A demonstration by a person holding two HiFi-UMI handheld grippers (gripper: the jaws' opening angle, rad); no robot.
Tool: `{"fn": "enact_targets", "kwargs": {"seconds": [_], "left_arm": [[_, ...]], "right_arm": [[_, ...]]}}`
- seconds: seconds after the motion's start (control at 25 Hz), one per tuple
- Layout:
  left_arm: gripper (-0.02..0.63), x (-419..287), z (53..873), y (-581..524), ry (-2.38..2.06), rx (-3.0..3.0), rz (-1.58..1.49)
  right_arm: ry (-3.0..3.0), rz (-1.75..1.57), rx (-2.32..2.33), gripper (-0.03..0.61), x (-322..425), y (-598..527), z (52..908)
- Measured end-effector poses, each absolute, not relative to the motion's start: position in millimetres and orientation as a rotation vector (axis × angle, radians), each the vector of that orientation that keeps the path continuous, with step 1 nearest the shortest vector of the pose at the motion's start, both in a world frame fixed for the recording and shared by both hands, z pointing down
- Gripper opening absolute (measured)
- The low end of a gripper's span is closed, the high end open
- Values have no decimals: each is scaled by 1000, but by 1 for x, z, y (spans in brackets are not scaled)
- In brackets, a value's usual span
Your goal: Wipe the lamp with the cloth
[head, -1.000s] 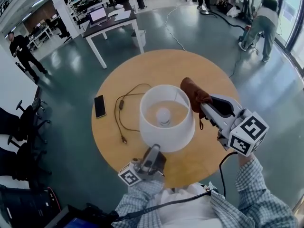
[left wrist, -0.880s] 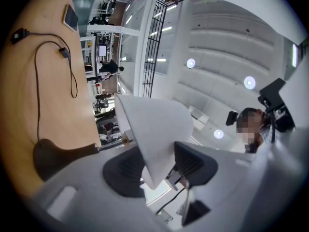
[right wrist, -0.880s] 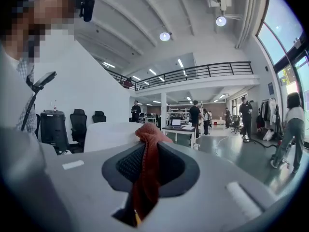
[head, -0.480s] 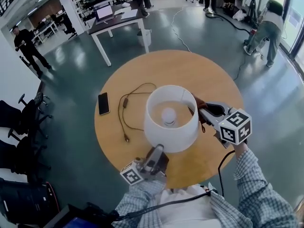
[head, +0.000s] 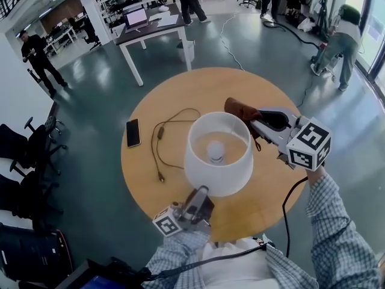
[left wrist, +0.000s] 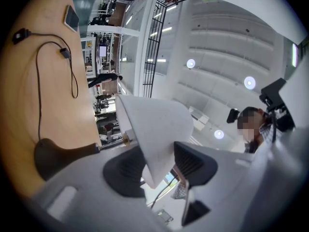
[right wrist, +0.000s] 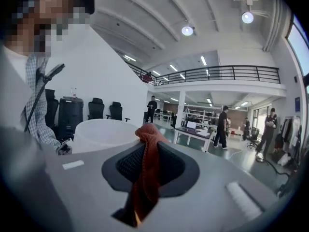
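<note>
A lamp with a white shade (head: pixel 218 161) stands in the middle of the round wooden table (head: pixel 180 89); its bulb (head: pixel 215 152) shows inside. My left gripper (head: pixel 201 192) reaches up at the shade's near rim. In the left gripper view the shade's edge (left wrist: pixel 154 144) sits pinched between the left gripper's (left wrist: pixel 157 167) two pads. My right gripper (head: pixel 252 120) is shut on a rust-brown cloth (head: pixel 237 108), which lies against the shade's far right rim. In the right gripper view the cloth (right wrist: pixel 147 149) bunches out of the right gripper (right wrist: pixel 148 167), with the shade (right wrist: pixel 104 132) just beyond to the left.
The lamp's black cord (head: pixel 161 143) loops over the table left of the shade, and a dark phone (head: pixel 133 132) lies further left. The lamp's dark base (left wrist: pixel 53 156) shows in the left gripper view. A desk with a laptop (head: pixel 150 23) and several people are far off.
My right gripper dropped with the cloth down the shade's right side, then came back up to the far right rim. The left gripper has stayed at the near rim.
</note>
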State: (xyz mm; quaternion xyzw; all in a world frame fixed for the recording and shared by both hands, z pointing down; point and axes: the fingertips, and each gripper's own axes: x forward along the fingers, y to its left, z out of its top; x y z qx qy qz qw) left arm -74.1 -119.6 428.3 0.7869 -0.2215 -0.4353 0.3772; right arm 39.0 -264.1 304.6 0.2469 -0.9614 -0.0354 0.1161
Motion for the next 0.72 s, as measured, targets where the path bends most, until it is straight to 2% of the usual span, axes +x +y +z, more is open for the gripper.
{"fn": "enact_targets", "kwargs": {"seconds": [0.32, 0.72], "left_arm": [[179, -73, 430, -117, -574, 2017, -1112], [173, -71, 431, -117, -610, 2002, -1116]], "right_arm": [[-2856, -251, 468, 67, 4, -273, 270], [-2646, -72, 112, 67, -38, -304, 353]]}}
